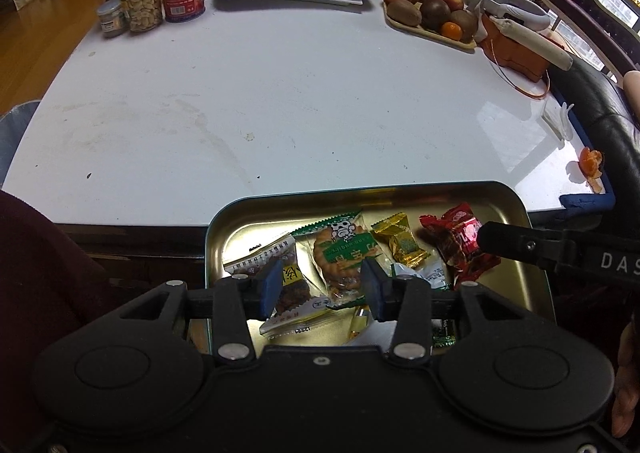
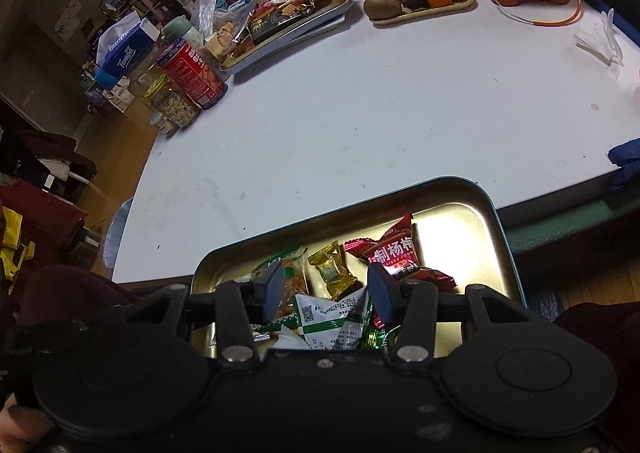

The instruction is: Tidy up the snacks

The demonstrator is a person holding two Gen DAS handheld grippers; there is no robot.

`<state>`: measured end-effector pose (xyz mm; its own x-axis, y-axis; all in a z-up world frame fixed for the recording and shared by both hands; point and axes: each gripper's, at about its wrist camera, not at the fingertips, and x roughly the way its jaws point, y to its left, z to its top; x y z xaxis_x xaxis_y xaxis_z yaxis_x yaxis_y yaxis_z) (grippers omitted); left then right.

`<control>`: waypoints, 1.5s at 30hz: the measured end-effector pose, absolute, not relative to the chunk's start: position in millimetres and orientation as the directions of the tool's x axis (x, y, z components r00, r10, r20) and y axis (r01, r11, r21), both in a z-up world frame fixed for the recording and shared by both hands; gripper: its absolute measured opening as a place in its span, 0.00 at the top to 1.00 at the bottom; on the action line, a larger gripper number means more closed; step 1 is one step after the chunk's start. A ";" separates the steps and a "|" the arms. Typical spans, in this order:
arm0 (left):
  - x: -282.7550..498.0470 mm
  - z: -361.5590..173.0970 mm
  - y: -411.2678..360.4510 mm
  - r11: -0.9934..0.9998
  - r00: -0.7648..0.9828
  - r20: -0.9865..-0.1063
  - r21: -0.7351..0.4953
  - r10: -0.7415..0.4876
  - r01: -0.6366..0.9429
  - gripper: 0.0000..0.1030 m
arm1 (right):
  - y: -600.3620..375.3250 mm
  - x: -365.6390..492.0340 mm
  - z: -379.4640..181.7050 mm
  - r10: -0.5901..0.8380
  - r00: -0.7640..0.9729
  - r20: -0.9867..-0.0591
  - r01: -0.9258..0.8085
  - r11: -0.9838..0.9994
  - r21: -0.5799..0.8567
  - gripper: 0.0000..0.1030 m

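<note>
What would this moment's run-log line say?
left gripper: open, over gold tin tray | right gripper: open, over same tray | snack packets: in tray, ungrasped

Both wrist cameras look forward and down from close above the gold tin tray (image 1: 516, 205) (image 2: 494, 213), sharing it, the white table (image 1: 280, 93) (image 2: 380, 113) and fruit tray (image 1: 432, 31) (image 2: 420, 15) beyond.

Below my hand-held gripper (image 1: 324, 287) I count one tin tray (image 1: 400, 199), one red packet (image 1: 460, 241), one gold candy (image 1: 400, 241) (others overlap uncountably).
</note>
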<state>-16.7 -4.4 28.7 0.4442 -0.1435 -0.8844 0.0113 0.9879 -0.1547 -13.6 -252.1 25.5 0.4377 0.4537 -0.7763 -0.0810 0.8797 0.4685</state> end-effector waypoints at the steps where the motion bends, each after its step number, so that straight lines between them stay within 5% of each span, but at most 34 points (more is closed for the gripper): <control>1: -16.5 29.0 -3.5 0.988 0.446 -0.884 -0.155 -0.141 0.006 0.50 | -251.5 -13.5 25.4 0.453 0.437 -0.777 -0.081 0.880 0.467 0.52; 45: -18.2 32.5 -5.1 0.997 0.485 -0.873 -0.078 -0.056 -0.025 0.50 | -234.5 -22.6 28.2 0.421 0.411 -0.808 -0.183 0.907 0.380 0.52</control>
